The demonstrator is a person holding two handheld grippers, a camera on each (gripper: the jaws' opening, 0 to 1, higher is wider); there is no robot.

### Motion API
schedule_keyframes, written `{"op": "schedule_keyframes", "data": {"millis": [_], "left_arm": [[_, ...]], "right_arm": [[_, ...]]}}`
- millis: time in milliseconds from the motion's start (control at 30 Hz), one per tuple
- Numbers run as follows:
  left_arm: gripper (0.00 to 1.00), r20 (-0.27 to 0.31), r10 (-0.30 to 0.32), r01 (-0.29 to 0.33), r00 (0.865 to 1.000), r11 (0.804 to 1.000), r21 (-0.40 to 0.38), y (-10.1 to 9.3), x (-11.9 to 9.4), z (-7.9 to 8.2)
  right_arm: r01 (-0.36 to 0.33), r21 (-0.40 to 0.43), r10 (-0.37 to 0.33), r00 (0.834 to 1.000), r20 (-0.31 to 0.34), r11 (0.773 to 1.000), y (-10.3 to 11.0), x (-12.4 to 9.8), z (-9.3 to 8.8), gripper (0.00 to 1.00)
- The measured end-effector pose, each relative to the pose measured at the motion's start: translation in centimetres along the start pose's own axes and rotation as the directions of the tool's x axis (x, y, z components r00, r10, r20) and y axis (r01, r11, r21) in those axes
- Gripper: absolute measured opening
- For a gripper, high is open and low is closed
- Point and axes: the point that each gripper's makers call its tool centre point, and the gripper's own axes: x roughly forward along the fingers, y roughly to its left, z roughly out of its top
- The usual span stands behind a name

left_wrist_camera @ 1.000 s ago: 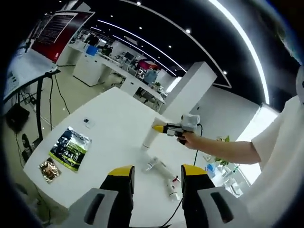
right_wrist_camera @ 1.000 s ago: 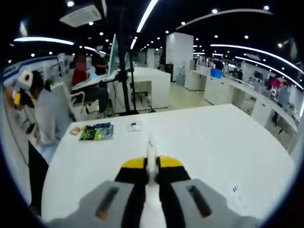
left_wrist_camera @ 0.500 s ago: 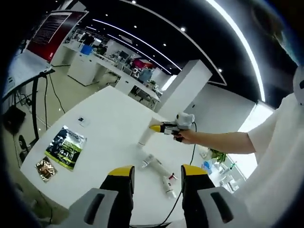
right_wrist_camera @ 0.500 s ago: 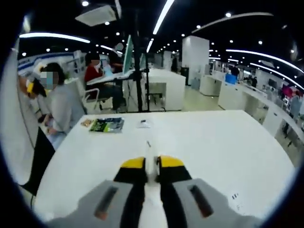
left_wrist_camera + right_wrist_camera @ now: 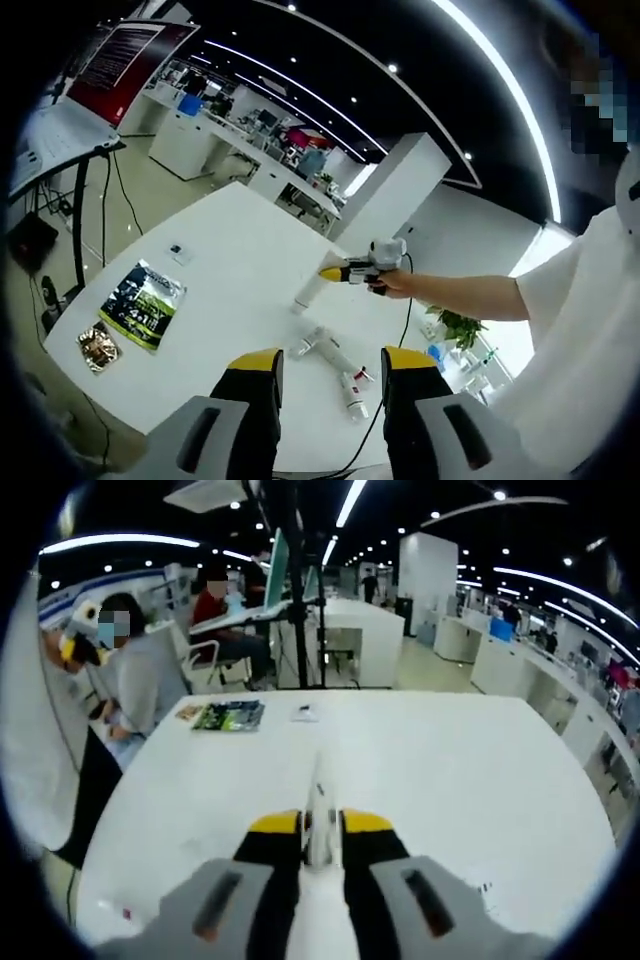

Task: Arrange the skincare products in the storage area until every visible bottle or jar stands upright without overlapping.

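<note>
Clamping the slim white plastic tube [image 5: 318,815] between the right gripper [image 5: 319,825] jaws to stand it upright, left gripper [image 5: 328,365] jaws apart, hovering short of two white bottles [image 5: 335,365] lying flat ahead

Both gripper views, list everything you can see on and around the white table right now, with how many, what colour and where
White table: one, white, large.
Held tube: one, white, tip on the table, clamped in the right gripper.
Lying bottles: at least two, white, on their sides near the table's close edge in the left gripper view.
Green packet: one, green and black, flat near a table edge.
Small packet: one, brown and shiny, beside the green packet.
Small card: one, white, beyond the packets.
Seated people: at least two, behind the table.
Left gripper: one, yellow tips, jaws apart, above the table.
Right gripper: one, yellow tips, shut on the tube.
</note>
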Motion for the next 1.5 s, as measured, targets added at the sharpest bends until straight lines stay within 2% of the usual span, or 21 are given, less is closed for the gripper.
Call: {"op": "schedule_keyframes", "data": {"millis": [33, 133, 200, 233, 267, 433, 667, 933, 1033, 1300, 1400, 1500], "left_arm": [[0.4, 0.004, 0.001, -0.001, 1.0, 1.0, 0.0, 0.0, 0.0, 0.1], [0.4, 0.011, 0.006, -0.006, 1.0, 1.0, -0.003, 0.0, -0.1, 0.1], [0.4, 0.008, 0.011, -0.011, 1.0, 1.0, -0.005, 0.0, -0.1, -0.2], [0.4, 0.007, 0.014, -0.014, 1.0, 1.0, -0.007, 0.0, -0.1, -0.4], [0.4, 0.006, 0.014, -0.014, 1.0, 1.0, -0.01, 0.0, -0.2, -0.6], [0.4, 0.007, 0.014, -0.014, 1.0, 1.0, -0.021, 0.0, 0.0, -0.8], [0.4, 0.03, 0.001, -0.001, 1.0, 1.0, -0.012, -0.8, 0.7, -0.5], [0.4, 0.047, 0.006, -0.004, 0.999, 0.999, -0.043, -0.5, 1.7, -1.6], [0.39, 0.047, -0.003, 0.004, 0.999, 1.0, -0.021, -1.3, 2.2, -1.6], [0.39, 0.044, -0.004, 0.003, 0.999, 1.0, 0.009, -2.2, 2.5, -2.5], [0.4, 0.068, 0.002, -0.002, 0.998, 1.0, -0.004, -1.8, 2.6, -2.5], [0.4, 0.058, -0.006, 0.007, 0.998, 1.0, -0.016, -2.0, 2.7, -2.9]], "right_arm": [[0.002, 0.002, -0.002, 1.0, -0.003, 1.0, -0.1, 0.0, 0.0, 0.21], [0.006, 0.009, -0.006, 1.0, -0.003, 1.0, -0.3, -0.3, 0.3, 0.19], [0.005, 0.056, -0.004, 1.0, -0.027, 0.998, -0.4, -0.5, 0.3, 0.13], [-0.019, 0.065, 0.022, 0.999, -0.037, 0.998, 0.0, -0.6, 0.3, 0.11], [-0.001, 0.048, 0.003, 0.999, -0.04, 0.999, -0.4, -0.7, 0.2, 0.1], [-0.009, 0.064, 0.014, 0.997, -0.072, 0.998, -0.5, -1.0, -0.4, 0.08], [0.021, 0.043, -0.017, 0.995, -0.094, 0.999, -0.5, -3.0, -1.7, 0.06], [0.003, 0.034, -0.001, 0.998, -0.067, 0.999, 1.1, -5.2, -3.1, 0.07], [-0.016, 0.025, 0.017, 0.998, -0.06, 1.0, 2.0, -5.6, -3.2, 0.07], [-0.046, -0.027, 0.044, 0.997, -0.059, 0.999, 2.9, -5.7, -3.1, 0.08], [-0.037, 0.002, 0.038, 0.998, -0.057, 0.999, 2.5, -5.5, -3.1, 0.09], [-0.034, 0.009, 0.035, 0.998, -0.048, 0.999, 2.3, -5.4, -3.0, 0.09]]}}
